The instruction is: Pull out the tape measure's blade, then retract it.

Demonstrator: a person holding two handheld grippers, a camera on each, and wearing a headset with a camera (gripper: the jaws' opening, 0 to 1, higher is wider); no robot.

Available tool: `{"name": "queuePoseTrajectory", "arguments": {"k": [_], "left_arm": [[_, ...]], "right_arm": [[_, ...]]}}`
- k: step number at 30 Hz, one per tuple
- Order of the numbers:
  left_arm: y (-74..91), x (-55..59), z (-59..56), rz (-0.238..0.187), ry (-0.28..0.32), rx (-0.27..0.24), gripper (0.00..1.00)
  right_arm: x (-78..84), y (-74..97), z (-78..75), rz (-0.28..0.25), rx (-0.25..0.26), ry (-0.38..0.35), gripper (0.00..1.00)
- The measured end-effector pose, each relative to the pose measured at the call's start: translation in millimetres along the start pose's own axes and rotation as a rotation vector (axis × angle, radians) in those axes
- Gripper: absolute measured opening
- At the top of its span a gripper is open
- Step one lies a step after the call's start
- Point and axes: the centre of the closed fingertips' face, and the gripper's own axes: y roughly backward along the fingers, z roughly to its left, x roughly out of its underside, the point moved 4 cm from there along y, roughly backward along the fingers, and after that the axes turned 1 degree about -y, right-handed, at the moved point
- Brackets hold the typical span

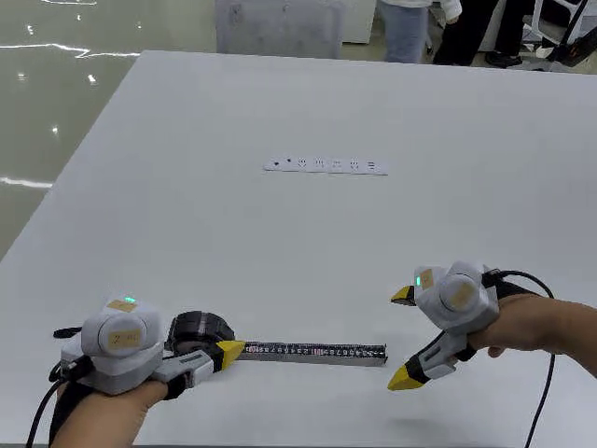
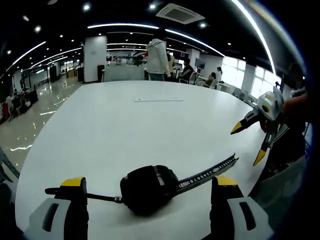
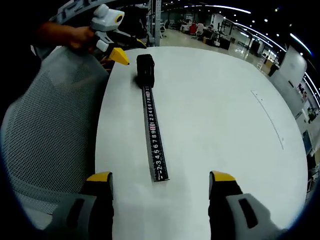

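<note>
A black tape measure lies on the white table near its front edge. Its blade stretches flat to the right, its numbers showing. My left gripper is open, and its jaws stand either side of the case with gaps on both sides. My right gripper is open too, hovering just past the blade's free end. In the right gripper view the blade tip lies between the spread jaws of that gripper, untouched, and the case sits at the far end.
A white power strip lies flat at mid-table. People stand beyond the far edge. A thin black strap trails from the case. A mesh chair back sits off the table's near edge.
</note>
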Motion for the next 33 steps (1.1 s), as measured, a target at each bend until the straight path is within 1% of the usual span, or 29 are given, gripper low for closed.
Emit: {"name": "queuePoseTrajectory", "arguments": {"k": [1, 2, 4, 5, 7, 8, 10, 11, 13, 15, 17, 18, 20, 22, 24, 26, 28, 29, 33], "left_arm": [[-0.1, -2.5, 0.9, -0.013, -0.010, -0.006, 1.00], [-0.2, -4.1, 2.6, -0.021, -0.017, -0.014, 1.00], [-0.3, -6.2, 3.9, -0.033, -0.001, -0.017, 1.00], [-1.0, -5.7, 4.7, -0.033, 0.008, -0.019, 1.00], [-0.7, -5.5, 4.4, -0.033, 0.005, -0.016, 1.00], [1.0, -10.4, 5.7, -0.060, -0.010, -0.027, 1.00], [1.2, -15.6, 7.3, -0.090, -0.039, -0.031, 1.00], [1.3, -15.5, 6.4, -0.089, -0.037, -0.029, 1.00], [-0.2, -12.1, 5.8, -0.073, -0.037, -0.025, 1.00], [-0.7, -9.5, 4.4, -0.061, -0.045, -0.022, 1.00], [-0.7, -9.2, 4.4, -0.059, -0.057, -0.024, 1.00], [-1.2, -9.0, 4.2, -0.058, -0.063, -0.022, 1.00], [-1.5, -6.8, 2.3, -0.050, -0.065, -0.018, 1.00], [-2.8, -4.3, 3.3, -0.038, -0.077, -0.020, 1.00], [-2.2, -5.6, 4.6, -0.046, -0.062, -0.022, 1.00], [-1.7, -5.8, 4.3, -0.048, -0.057, -0.021, 1.00], [-2.5, -5.1, 4.6, -0.043, -0.064, -0.022, 1.00], [-2.7, -4.8, 4.6, -0.041, -0.061, -0.021, 1.00], [-3.6, -3.8, 3.9, -0.036, -0.063, -0.019, 1.00]], "right_arm": [[0.7, -1.5, 0.1, 0.004, -0.003, 0.005, 0.75], [1.5, -3.0, 0.7, 0.007, -0.010, 0.013, 0.70], [2.8, -6.7, 1.1, 0.008, -0.018, 0.028, 0.63], [3.3, -8.8, 0.4, 0.005, -0.017, 0.033, 0.60], [3.8, -11.7, -0.6, 0.009, -0.017, 0.034, 0.56], [6.1, -14.6, -0.7, 0.017, -0.023, 0.030, 0.51], [11.4, -19.9, -1.0, 0.038, -0.023, 0.028, 0.47], [12.9, -21.8, -0.5, 0.043, -0.026, 0.031, 0.47], [15.1, -26.2, -0.1, 0.050, -0.031, 0.041, 0.45], [14.2, -27.8, -2.8, 0.048, -0.015, 0.053, 0.38], [12.9, -28.9, -3.1, 0.045, -0.018, 0.048, 0.32], [13.6, -30.3, -2.9, 0.050, -0.023, 0.042, 0.31], [12.3, -30.7, -4.0, 0.047, -0.017, 0.044, 0.30], [11.8, -31.4, -4.0, 0.049, -0.023, 0.039, 0.28], [13.3, -32.7, -3.1, 0.054, -0.036, 0.034, 0.23], [19.0, -35.0, -3.8, 0.073, -0.039, 0.028, 0.19], [21.8, -35.2, -2.8, 0.079, -0.049, 0.018, 0.19], [19.8, -35.6, -2.5, 0.065, -0.053, 0.007, 0.17], [19.1, -36.4, -0.3, 0.076, -0.064, 0.012, 0.15]]}}
